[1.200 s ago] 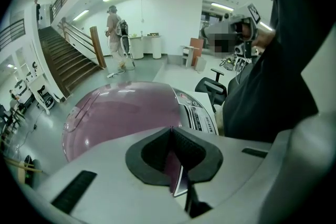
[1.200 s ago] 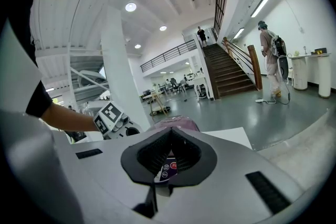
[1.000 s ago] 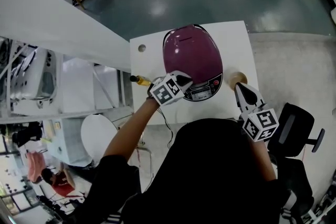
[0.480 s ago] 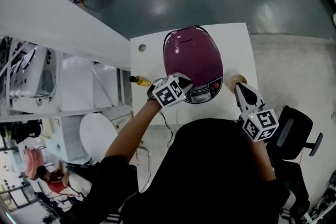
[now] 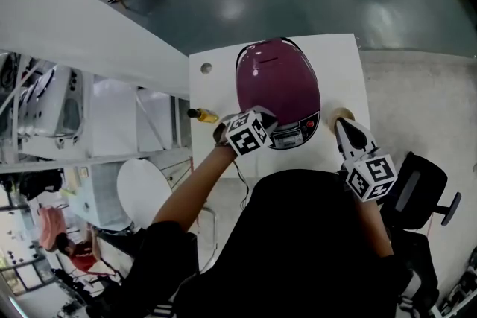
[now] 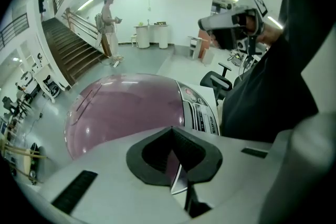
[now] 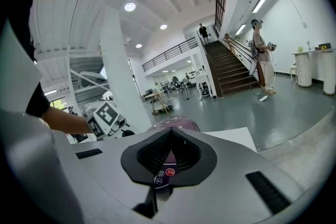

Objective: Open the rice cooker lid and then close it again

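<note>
A purple rice cooker [image 5: 277, 86] with its lid down stands on the small white table [image 5: 339, 56]. Its silver control panel [image 5: 292, 132] faces me. My left gripper [image 5: 264, 118] is shut and empty, its tip resting at the front left edge of the lid beside the panel. In the left gripper view the purple lid [image 6: 126, 113] fills the space past the closed left gripper [image 6: 172, 134]. My right gripper [image 5: 343, 127] is shut and empty, hovering right of the cooker, apart from it. In the right gripper view the cooker [image 7: 176, 124] shows beyond the closed right gripper [image 7: 171, 134].
A round tan disc [image 5: 340, 115] lies on the table just ahead of the right gripper. A small yellow object [image 5: 203, 115] sits at the table's left edge, with a round hole [image 5: 206, 68] farther back. A black chair [image 5: 421, 186] stands to the right, a white partition [image 5: 89, 33] to the left.
The left gripper has tilted a little at the cooker's front left. The right gripper and the closed lid have kept their places.
</note>
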The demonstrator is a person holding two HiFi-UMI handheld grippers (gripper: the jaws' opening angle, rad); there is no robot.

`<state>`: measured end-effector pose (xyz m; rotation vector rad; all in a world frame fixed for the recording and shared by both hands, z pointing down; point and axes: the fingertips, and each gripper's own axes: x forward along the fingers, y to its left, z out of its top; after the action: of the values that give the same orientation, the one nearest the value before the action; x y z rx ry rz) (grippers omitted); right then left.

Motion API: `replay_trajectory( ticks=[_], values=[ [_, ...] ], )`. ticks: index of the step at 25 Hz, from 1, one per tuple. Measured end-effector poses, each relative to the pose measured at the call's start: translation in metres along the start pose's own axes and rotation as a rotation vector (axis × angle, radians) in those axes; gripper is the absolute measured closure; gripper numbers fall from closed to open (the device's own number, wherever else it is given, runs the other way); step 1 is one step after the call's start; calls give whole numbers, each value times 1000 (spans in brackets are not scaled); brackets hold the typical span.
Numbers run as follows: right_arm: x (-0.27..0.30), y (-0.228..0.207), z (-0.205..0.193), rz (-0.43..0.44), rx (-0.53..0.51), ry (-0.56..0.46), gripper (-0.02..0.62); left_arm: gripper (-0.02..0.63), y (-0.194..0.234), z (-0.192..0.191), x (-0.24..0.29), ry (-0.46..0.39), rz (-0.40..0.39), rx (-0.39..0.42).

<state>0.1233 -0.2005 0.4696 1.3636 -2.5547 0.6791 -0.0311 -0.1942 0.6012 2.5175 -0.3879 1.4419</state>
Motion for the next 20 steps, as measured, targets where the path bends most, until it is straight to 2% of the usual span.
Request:
replay_trajectory(
  ticks=[3,7,11,20],
  values=[
    [3,0,-1,5,0,5,595,603,1,0,0,12,-25,-36],
    [6,1,-1,9,-2,4,595,603,-1,0,1,38,-40,-24],
    [9,4,0,15,-4,7,595,603,1,0,0,16,-44,-43],
    [1,8,-2,-12,-8,8,595,603,0,-1,-2,-45,-21,-28]
  ],
)
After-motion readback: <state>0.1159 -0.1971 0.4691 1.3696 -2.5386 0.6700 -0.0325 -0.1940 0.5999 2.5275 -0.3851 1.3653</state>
